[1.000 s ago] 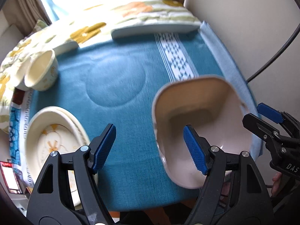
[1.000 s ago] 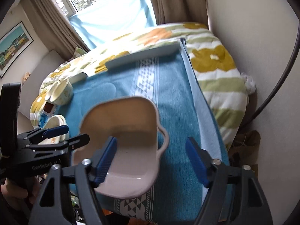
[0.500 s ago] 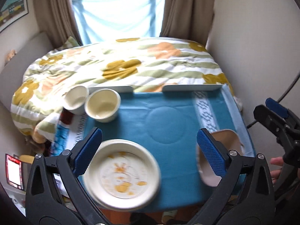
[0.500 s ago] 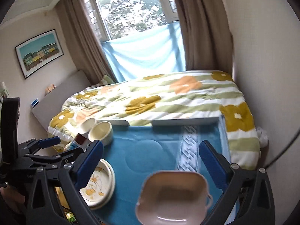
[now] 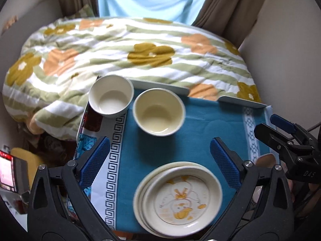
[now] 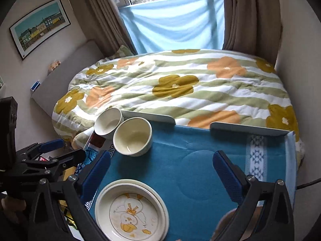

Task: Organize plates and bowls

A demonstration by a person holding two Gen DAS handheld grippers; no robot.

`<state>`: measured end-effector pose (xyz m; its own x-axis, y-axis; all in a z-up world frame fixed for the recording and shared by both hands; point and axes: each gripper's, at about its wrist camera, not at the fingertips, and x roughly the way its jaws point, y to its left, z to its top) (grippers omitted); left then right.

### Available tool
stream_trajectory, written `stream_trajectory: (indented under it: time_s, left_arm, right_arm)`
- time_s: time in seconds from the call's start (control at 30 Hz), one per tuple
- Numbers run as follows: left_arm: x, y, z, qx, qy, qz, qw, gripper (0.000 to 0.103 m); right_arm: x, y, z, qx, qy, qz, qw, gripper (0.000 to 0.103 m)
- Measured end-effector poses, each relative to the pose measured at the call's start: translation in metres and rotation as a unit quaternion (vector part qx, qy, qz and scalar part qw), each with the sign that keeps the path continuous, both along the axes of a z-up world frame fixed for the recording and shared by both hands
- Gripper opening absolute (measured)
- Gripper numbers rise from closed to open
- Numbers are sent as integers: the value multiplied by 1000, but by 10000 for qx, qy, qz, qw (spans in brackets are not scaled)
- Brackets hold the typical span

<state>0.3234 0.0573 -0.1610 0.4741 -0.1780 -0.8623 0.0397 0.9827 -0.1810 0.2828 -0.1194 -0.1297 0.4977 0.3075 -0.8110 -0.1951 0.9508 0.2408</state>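
A stack of cream plates with a duck drawing (image 5: 178,197) sits at the near edge of the blue cloth (image 5: 202,132); it also shows in the right wrist view (image 6: 130,210). A cream bowl (image 5: 158,111) (image 6: 132,136) and a white bowl (image 5: 111,96) (image 6: 108,123) stand at the far left. A beige square dish (image 5: 264,159) (image 6: 226,219) peeks out at the near right. My left gripper (image 5: 160,160) is open above the plates. My right gripper (image 6: 160,176) is open and empty over the cloth.
The table (image 6: 250,129) stands against a bed with a flowered quilt (image 6: 180,84). A wall (image 6: 301,80) is close on the right. A patterned box (image 5: 90,120) lies under the white bowl at the left edge.
Both grippers have pulled back and up from the beige dish, which now lies on the cloth at the near right. The left gripper has swung left over the plates.
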Motion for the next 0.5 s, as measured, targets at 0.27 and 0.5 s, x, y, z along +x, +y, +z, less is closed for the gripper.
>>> stream_trajectory:
  time_s: [0.27,0.5]
  left_arm:
    - [65,33,-87,-391,931,-87,9948,46]
    - [90,22,-123,-584,1237,-362,9899,27]
  right_arm:
    - [58,50,-82,23,930,77,9956,84]
    - [80,71,-125,84,1481,122,9889,53]
